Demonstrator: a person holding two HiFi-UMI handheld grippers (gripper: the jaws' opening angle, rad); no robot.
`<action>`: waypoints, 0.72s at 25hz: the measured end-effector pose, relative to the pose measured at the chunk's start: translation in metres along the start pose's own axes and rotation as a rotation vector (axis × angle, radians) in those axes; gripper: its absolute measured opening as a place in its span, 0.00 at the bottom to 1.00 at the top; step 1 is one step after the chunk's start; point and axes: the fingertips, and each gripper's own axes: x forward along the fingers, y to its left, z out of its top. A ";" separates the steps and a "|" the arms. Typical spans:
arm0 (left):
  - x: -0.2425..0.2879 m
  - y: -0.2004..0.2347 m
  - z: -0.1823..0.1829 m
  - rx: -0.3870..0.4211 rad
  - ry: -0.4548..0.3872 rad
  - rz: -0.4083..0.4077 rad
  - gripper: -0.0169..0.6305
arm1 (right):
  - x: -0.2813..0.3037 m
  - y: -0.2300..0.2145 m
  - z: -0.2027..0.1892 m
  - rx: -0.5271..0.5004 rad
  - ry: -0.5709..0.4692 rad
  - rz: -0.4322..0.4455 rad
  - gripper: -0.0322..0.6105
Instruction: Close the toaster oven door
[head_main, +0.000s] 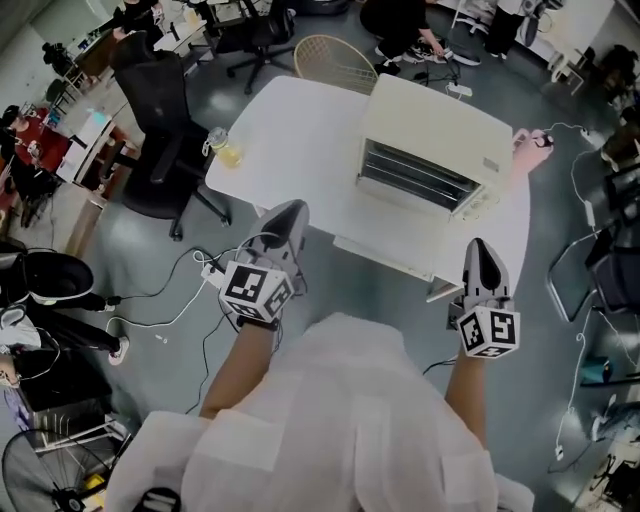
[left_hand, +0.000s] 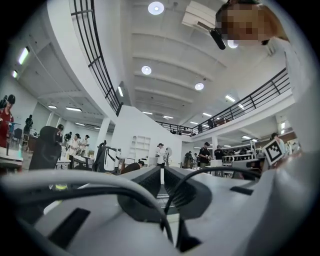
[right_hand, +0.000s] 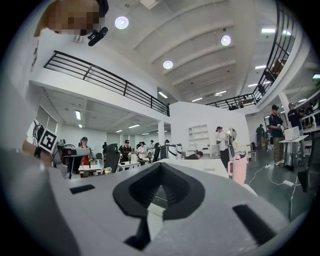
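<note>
Now: we count two tongs, one oven (head_main: 440, 140), one door (head_main: 385, 258), one table (head_main: 290, 140). Left tongs (head_main: 290, 212) and right tongs (head_main: 482, 247) are both closed and empty. The door lies open ahead between them, nearer the right tongs, at the table's near edge. Neither tongs touches it.

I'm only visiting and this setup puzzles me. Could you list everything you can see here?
table: one, white, middle of the head view
toaster oven: one, cream, on the table's right part
oven door: one, white, folded down open toward the person
bottle: one, clear with yellowish liquid, table's left edge
cup: one, pink, table's right edge beyond the oven
office chair: one, black, left of the table
woven chair: one, tan, at the table's far end
cables: several, white and black, on the floor at left
left gripper: one, grey, jaws together, empty, near the table's front edge
right gripper: one, grey, jaws together, empty, beside the door's right corner
</note>
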 end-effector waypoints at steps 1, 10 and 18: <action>0.002 0.008 0.001 -0.001 0.001 -0.013 0.06 | 0.003 0.006 -0.002 0.002 0.001 -0.008 0.06; 0.005 0.047 -0.009 0.004 0.020 -0.132 0.06 | 0.021 0.062 -0.021 -0.023 0.025 -0.044 0.06; 0.003 0.069 -0.019 -0.014 0.036 -0.170 0.06 | 0.026 0.085 -0.026 -0.091 0.080 -0.042 0.06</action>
